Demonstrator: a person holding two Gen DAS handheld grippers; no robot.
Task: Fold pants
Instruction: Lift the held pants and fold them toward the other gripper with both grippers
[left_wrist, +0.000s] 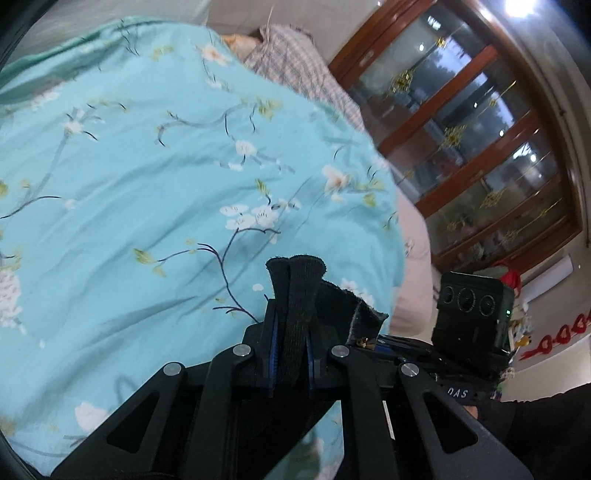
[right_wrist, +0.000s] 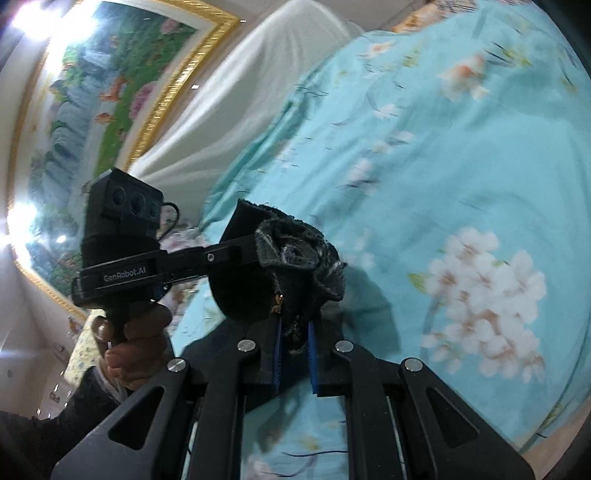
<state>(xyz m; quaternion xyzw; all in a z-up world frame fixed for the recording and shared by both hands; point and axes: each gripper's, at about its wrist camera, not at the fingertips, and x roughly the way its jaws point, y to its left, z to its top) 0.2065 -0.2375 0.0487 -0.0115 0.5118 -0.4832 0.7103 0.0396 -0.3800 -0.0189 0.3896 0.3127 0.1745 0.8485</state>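
The pants (left_wrist: 295, 295) are dark, soft cloth, and in both wrist views we see them bunched up and pinched at the lower middle of the frame, above the turquoise flowered bedspread (left_wrist: 147, 184) that fills most of each picture. In the left wrist view the left gripper (left_wrist: 291, 354) is clenched on a narrow band of the black fabric, which stands up between its blue pads, with a loose flap hanging off to the right. In the right wrist view the right gripper (right_wrist: 293, 350) is likewise clamped on the cloth: a crumpled wad with a fuzzy grey lining and what looks like a small zipper pull sits just above its jaws, and the other tool, held in a hand (right_wrist: 136, 343), reaches in from the left to the same bundle. We judge the garment to be light, limp and thick-napped, so it should sag and drape rather than keep any shape, and not slip easily. We would take hold at a firm edge such as the waistband or a hem, the two grips well apart, so the cloth can spread flat on the bed.
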